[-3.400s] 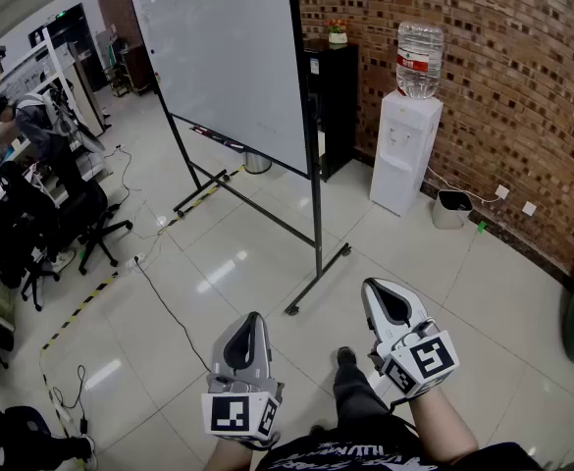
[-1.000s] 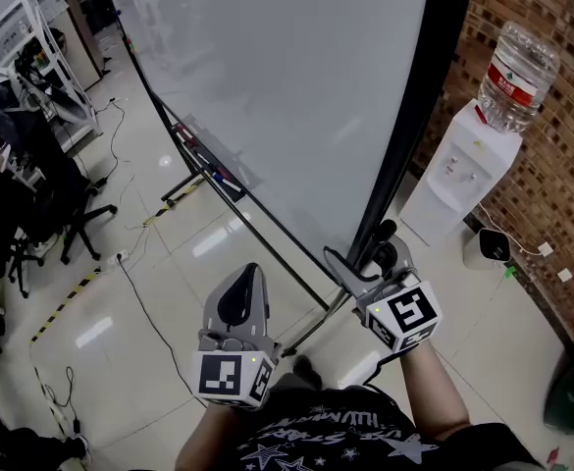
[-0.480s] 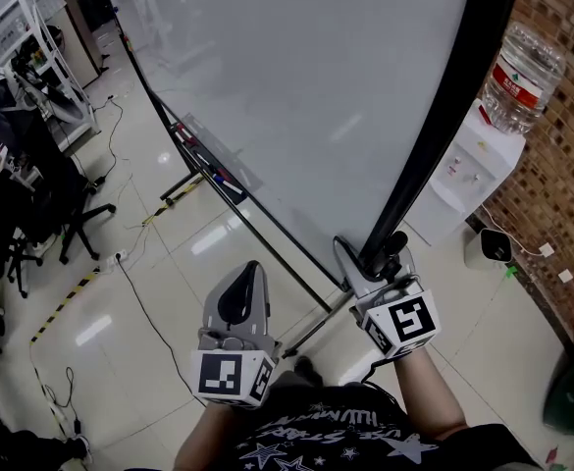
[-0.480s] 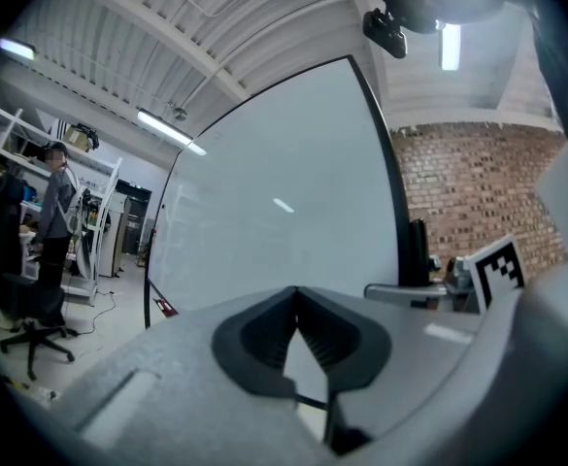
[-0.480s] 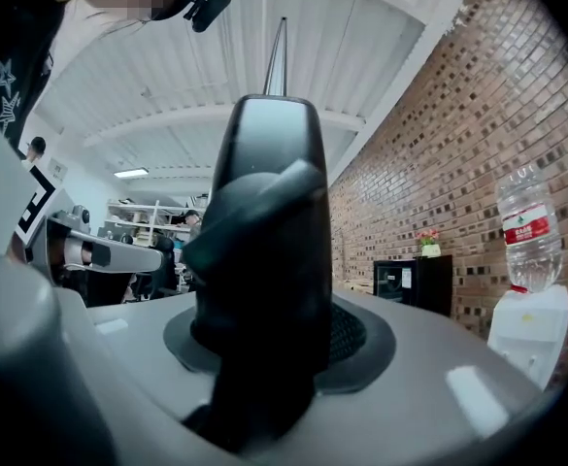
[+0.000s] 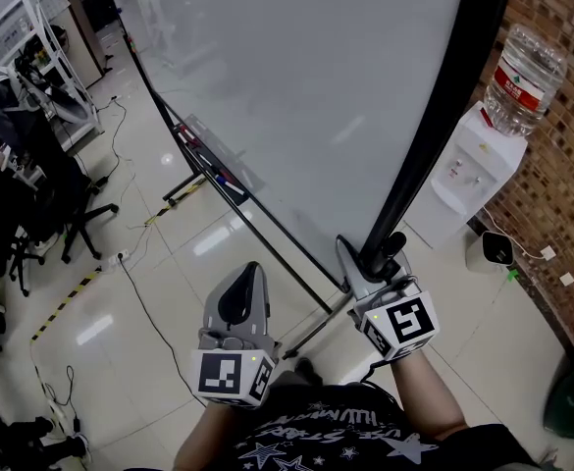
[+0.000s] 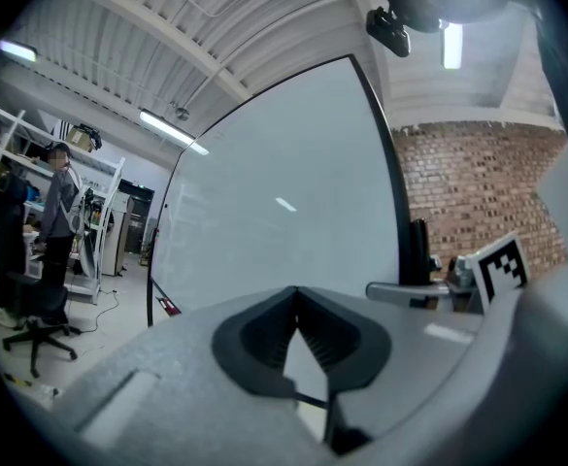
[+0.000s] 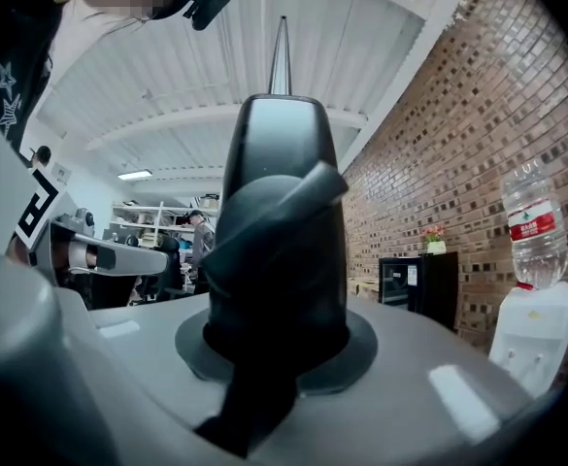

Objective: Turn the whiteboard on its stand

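The whiteboard [image 6: 296,96] is standing directly ahead of you, filling the upper head view, with its black side frame [image 6: 434,116] slanting down towards your hands. Your right gripper [image 6: 373,255] is closing its jaws on the lower end of that frame; the black post is filling the gap between them in the right gripper view. Your left gripper [image 6: 247,283] is hanging free in front of the whiteboard's lower edge, jaws together on nothing.

Below the whiteboard's face, the marker tray [image 6: 208,160] and the stand's floor bar [image 6: 267,253] are projecting over the tiles. Just right of the whiteboard's gripped edge, a water dispenser [image 6: 463,180] is standing against the brick wall [image 6: 561,184], leaving little room on that side. Left of the whiteboard, open floor [image 6: 120,332] is running out to office chairs [image 6: 31,234], with a cable [image 6: 154,312] crossing it.

Against the earliest frame, you are now standing close against the whiteboard rather than well back. One second ago the right jaws were spread beside the frame; they are now around it.
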Demonstrator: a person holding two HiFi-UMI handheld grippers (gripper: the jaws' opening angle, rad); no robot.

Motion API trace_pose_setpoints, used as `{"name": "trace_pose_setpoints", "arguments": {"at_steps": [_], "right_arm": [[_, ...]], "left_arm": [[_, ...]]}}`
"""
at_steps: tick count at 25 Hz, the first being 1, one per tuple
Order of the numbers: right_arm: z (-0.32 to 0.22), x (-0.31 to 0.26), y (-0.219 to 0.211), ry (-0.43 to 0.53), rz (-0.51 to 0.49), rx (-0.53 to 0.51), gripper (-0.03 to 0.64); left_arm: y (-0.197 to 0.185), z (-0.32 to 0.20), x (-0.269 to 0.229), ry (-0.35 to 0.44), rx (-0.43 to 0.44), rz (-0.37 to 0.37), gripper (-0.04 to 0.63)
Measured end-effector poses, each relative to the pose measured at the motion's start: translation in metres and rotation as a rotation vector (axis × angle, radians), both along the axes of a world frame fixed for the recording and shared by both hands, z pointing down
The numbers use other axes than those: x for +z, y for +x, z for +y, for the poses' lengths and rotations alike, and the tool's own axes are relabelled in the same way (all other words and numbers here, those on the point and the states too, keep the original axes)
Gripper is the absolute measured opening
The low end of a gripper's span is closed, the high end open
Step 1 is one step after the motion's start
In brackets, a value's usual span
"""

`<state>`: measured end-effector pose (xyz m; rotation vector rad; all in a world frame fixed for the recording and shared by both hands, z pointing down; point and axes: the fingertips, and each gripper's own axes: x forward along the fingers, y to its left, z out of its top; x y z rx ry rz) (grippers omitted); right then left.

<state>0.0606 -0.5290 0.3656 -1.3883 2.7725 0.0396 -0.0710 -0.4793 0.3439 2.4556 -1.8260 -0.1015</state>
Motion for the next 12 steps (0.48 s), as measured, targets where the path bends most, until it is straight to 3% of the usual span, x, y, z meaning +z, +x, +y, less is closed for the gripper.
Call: {"name": "trace_pose_setpoints", "arguments": {"at_steps": [6, 12], "right_arm": [[0.000, 0.004, -0.001, -0.054, 0.018, 0.007, 0.084], [0.001, 0.002, -0.002, -0.013, 0.002, -0.007, 0.083]], "left_arm": [[0.005, 0.010, -0.002, -0.001, -0.007, -0.006, 0.006], [0.008, 0.034, -0.002, -0.005, -0.048, -0.011, 0.006]]}}
